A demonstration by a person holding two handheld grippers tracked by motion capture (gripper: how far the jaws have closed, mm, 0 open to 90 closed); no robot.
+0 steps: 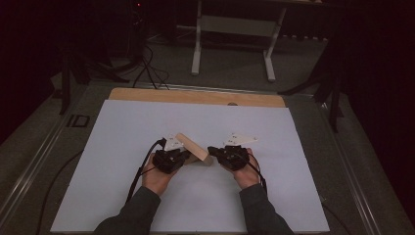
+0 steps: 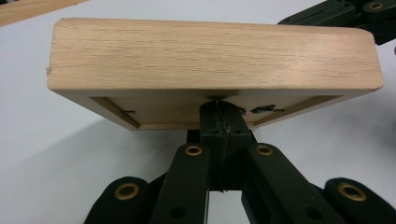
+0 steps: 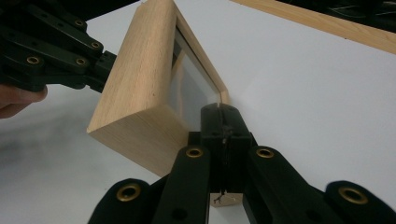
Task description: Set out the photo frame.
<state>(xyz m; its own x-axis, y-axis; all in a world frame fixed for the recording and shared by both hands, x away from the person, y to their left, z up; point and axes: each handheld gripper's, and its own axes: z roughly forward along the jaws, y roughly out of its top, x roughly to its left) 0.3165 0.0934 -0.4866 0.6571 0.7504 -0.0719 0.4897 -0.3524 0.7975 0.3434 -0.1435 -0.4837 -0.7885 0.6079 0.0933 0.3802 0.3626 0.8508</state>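
Big white sheet (image 1: pixel 122 161) spread over the table (image 1: pixel 195 96), wooden edge peeking out at the far side. Smack in the middle, near the front: a wooden picture frame (image 1: pixel 192 146), tilted up on one edge rather than lying flat, wedged between both grippers.

Left gripper (image 1: pixel 172 157) coming in from the frame's left, jaws pressed fully together, tips poking at the frame's back side (image 2: pixel 177 109), right under the thick top rail where the little staples sit. Nothing pinched between them, just nudging. Right gripper (image 1: pixel 226 152) same story from the other side: jaws closed tight on nothing, tips resting at the lower corner of the glass face (image 3: pixel 196 88). Left hand (image 1: pixel 157 177) and right hand (image 1: pixel 246 174) both low on the sheet.

Looks like propping or flipping the frame, judging by the tilt. To do it well: keep both closed tips pushing evenly so the frame pivots on its bottom edge instead of skidding across the slick sheet. Better to press on wood, not glass. Go slow near the balance point, or risk it slapping down face first.
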